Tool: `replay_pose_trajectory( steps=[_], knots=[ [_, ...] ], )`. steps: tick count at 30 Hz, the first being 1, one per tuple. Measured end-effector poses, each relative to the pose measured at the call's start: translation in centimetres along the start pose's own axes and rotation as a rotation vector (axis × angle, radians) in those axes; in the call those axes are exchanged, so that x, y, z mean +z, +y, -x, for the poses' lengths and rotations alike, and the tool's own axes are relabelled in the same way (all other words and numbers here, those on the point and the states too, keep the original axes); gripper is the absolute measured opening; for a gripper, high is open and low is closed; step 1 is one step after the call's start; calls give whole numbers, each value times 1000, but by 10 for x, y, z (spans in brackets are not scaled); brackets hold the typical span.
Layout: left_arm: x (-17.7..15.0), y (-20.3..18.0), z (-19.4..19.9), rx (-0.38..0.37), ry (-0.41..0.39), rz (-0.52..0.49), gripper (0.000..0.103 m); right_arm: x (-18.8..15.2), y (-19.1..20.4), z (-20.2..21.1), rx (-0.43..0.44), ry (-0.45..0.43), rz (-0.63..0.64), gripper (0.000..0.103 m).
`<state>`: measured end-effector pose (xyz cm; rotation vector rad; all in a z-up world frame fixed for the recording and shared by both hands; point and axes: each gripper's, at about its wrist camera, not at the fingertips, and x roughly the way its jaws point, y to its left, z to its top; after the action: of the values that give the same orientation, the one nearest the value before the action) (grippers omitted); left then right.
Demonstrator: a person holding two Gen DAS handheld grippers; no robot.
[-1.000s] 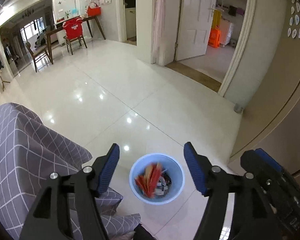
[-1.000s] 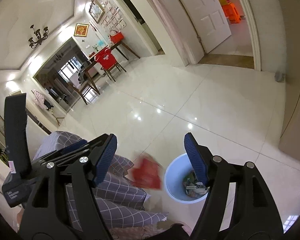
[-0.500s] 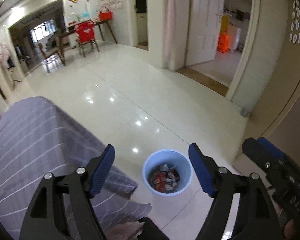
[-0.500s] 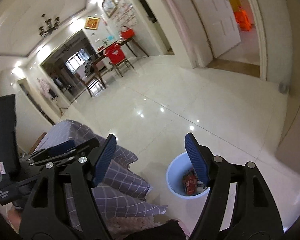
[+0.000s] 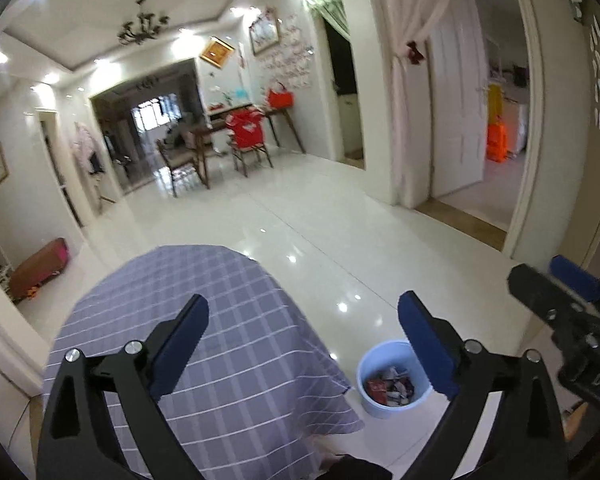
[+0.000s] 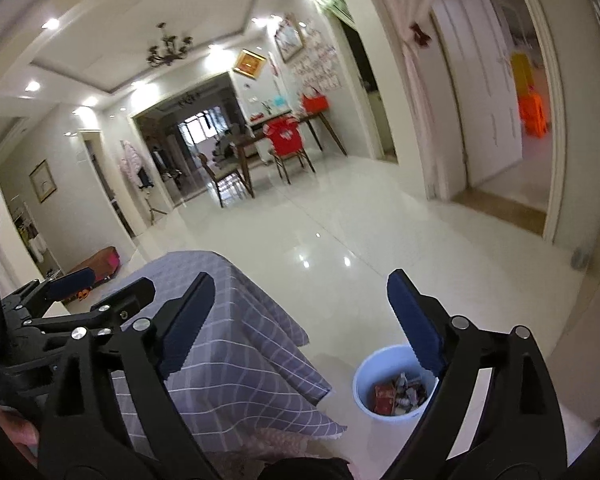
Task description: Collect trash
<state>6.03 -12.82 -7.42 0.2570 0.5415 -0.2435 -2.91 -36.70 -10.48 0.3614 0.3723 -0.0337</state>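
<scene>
A pale blue bin (image 5: 384, 408) (image 6: 364, 376) stands on the tiled floor beside a table, with red and white wrappers (image 5: 388, 388) (image 6: 396, 396) inside it. My left gripper (image 5: 304, 338) is high above the table and bin, its jaws opening wide with nothing between them. Above the bin, the jaws of my right gripper (image 6: 300, 320) are opening too, and nothing is between them. The right gripper shows at the right edge of the left wrist view, and the left gripper at the left edge of the right wrist view.
A table under a grey checked cloth (image 5: 204, 320) (image 6: 228, 344) sits left of the bin. Glossy white floor (image 5: 300, 216) runs to a dining table with a red-covered chair (image 5: 246, 128). An open white door (image 5: 456, 112) stands at the right.
A red wrapper fell from the right gripper into the bin. Both grippers rose and tilted up, and their jaws spread wider. The tabletop and far room came into view.
</scene>
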Motion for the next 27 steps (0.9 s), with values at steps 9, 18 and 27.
replay_pose_trajectory(
  steps=[9, 18, 27],
  knots=[
    [12, 25, 74, 64, -110, 58, 94, 16, 32, 55, 39, -84, 53, 92],
    [18, 34, 119, 106, -196, 89, 94, 23, 45, 86, 50, -151, 95, 94],
    [18, 25, 130, 115, -227, 58, 94, 23, 41, 96, 53, -175, 92, 94]
  ],
)
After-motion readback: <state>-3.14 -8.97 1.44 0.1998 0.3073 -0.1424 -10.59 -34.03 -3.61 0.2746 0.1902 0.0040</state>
